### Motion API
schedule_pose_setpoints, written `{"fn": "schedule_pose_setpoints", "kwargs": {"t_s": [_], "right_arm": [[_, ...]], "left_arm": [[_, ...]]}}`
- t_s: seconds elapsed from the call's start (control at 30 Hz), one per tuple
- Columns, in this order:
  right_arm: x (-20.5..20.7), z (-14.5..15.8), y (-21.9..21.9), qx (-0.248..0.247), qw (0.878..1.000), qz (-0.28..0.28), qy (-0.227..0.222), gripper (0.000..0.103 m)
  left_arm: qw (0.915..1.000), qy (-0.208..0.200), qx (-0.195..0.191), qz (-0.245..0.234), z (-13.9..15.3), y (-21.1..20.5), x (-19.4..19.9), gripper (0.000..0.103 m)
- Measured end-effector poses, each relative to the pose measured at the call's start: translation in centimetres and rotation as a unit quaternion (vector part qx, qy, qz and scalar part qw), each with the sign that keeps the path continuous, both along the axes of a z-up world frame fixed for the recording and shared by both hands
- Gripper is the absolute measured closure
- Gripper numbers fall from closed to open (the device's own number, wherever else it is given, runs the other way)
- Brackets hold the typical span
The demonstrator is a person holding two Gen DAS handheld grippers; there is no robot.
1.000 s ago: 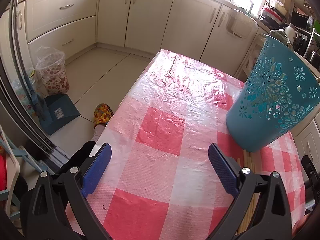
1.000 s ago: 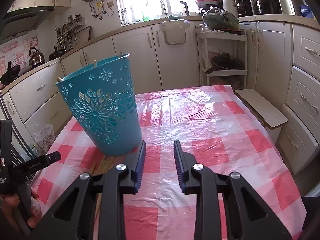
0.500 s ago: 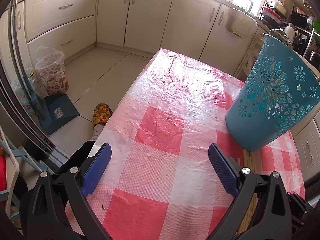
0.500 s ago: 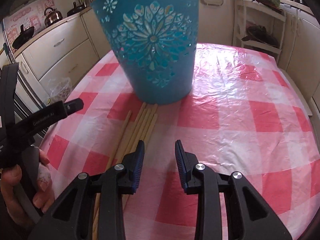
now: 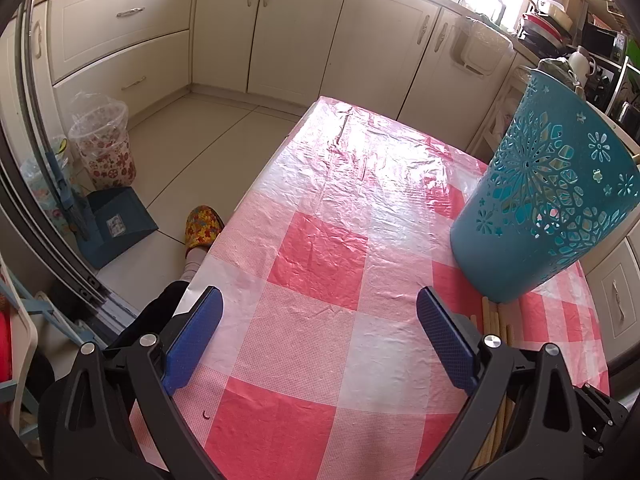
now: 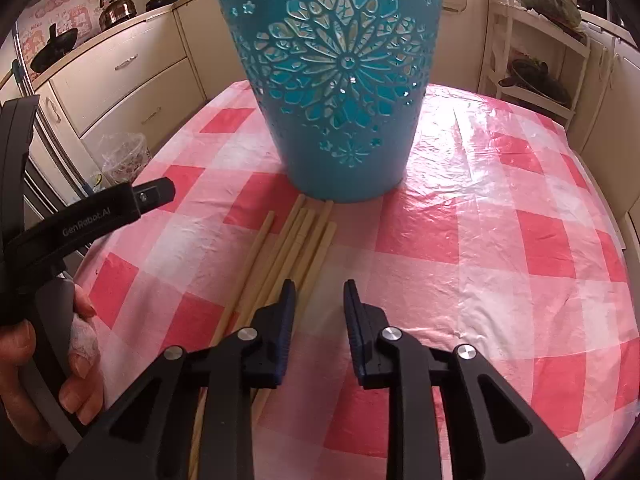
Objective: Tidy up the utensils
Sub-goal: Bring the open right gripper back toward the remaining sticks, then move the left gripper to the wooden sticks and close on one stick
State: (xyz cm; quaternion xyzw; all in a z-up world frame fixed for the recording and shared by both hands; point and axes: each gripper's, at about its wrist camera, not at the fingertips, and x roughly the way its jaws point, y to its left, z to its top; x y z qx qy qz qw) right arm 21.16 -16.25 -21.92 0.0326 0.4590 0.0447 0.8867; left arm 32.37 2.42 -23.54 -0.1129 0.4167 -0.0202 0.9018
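Note:
Several wooden chopsticks [image 6: 296, 236] lie side by side on the red-and-white checked tablecloth [image 6: 500, 240], their far ends at the foot of a teal cut-out basket [image 6: 344, 80]. My right gripper [image 6: 319, 292] hovers over their near part. Its jaws are closing with a narrow gap, and the rightmost stick runs under that gap; no pad presses on it. My left gripper [image 5: 316, 320] stands wide open above bare cloth with nothing between its fingers. The basket [image 5: 548, 208] is to its right, and the chopsticks [image 5: 496, 320] show beside its right finger. In the right wrist view its body [image 6: 120, 208] is at the left.
A person's hand [image 6: 40, 360] holds the left gripper's handle. Cream kitchen cabinets [image 5: 280, 32] ring the table. On the floor at the left stand a lined floral bin [image 5: 104, 148] and a blue dustpan [image 5: 116, 224], with a slippered foot [image 5: 202, 228] by the table's edge.
My right gripper swung left and down from beside the basket to above the chopsticks, and its jaws narrowed a little. The left gripper kept still.

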Motion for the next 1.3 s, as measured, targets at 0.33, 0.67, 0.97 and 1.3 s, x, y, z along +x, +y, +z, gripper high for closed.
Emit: {"fn": "schedule_pose_setpoints", "kwargs": {"t_s": [0.33, 0.67, 0.97, 1.3], "right_arm": [[-0.6, 0.1, -0.1, -0.049, 0.998, 0.031, 0.002, 0.085], [-1.5, -0.2, -4.7, -0.012, 1.0, -0.011, -0.014, 0.083], [-1.3, -0.3, -5.9, 0.045, 0.999, -0.018, -0.014, 0.082], [-1.3, -0.3, -5.7, 0.052, 0.999, -0.008, -0.016, 0.077]], "left_arm": [[1.0, 0.001, -0.003, -0.001, -0.1, 0.3, 0.0, 0.01], [0.991, -0.005, 0.064, -0.117, 0.6, -5.0, -1.2, 0.01], [0.98, 0.021, 0.135, -0.145, -0.1, -8.8, -1.4, 0.01], [0.977, 0.023, 0.174, -0.121, -0.1, -9.2, -1.5, 0.012]]}}
